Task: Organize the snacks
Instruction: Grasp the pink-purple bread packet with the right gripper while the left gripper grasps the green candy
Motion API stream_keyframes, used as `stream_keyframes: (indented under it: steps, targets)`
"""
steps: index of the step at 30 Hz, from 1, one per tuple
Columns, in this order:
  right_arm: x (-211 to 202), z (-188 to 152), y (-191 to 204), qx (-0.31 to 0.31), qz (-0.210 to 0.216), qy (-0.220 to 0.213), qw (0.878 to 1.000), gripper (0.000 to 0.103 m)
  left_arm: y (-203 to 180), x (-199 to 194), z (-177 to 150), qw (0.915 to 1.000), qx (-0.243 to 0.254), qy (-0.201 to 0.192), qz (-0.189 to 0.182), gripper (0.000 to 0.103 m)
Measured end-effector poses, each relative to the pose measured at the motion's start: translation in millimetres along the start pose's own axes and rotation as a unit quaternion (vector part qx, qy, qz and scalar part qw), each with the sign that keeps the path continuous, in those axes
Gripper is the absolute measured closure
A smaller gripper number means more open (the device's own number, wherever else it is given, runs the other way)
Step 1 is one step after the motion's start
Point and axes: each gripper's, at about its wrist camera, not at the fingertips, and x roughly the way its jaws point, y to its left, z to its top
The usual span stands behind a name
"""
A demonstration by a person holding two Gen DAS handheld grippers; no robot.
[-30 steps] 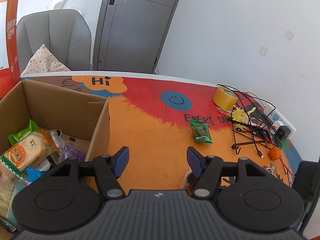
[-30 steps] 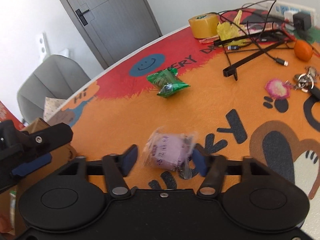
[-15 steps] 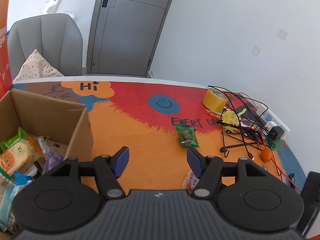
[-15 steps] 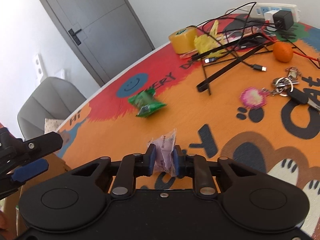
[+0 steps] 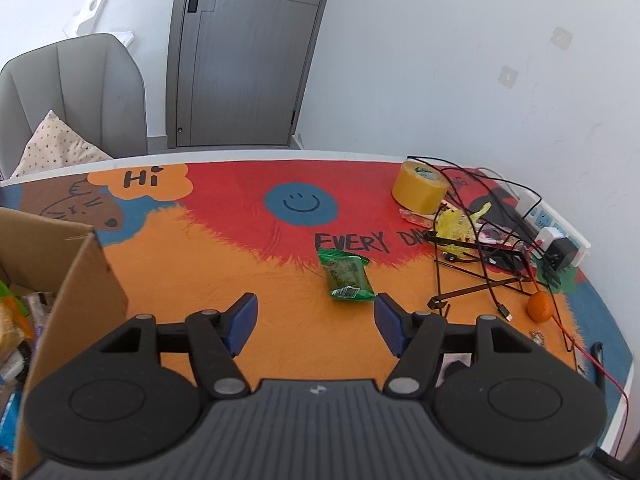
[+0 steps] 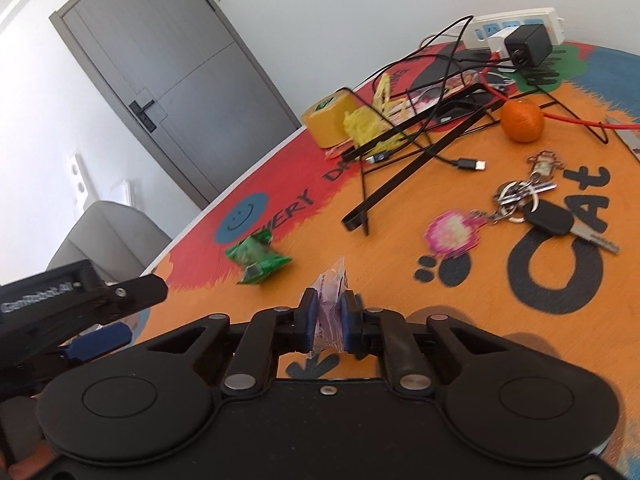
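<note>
A broad stretch of orange table mat [image 5: 208,264] lay open between the cardboard box [image 5: 86,280] at the left edge and the cable clutter [image 5: 492,240] at the right. The left gripper [image 5: 316,322] hung wide open, empty, near the green snack packet [image 5: 346,276]. The right gripper [image 6: 329,320] was clamped on a purple snack packet [image 6: 330,304], lifted above the mat.

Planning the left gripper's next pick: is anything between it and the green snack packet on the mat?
Nothing visible blocks it. The open left gripper faces the green snack packet across bare orange mat; the cardboard box sits off to its left.
</note>
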Motion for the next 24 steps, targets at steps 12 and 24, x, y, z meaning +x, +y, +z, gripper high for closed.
stream_keyframes:
  steps: [12,24]
  targets:
    - [11.5,14.9,-28.6,0.010,-0.033,0.007,0.999,0.077,-17.7,59.8,2.2,0.9993,-0.004,0.034,0.014,0.040]
    - [29.9,11.5,-10.8,-0.051,-0.069,0.018,0.996,0.064,-23.1,100.6,5.8,0.9993,-0.015,0.034,0.004,0.038]
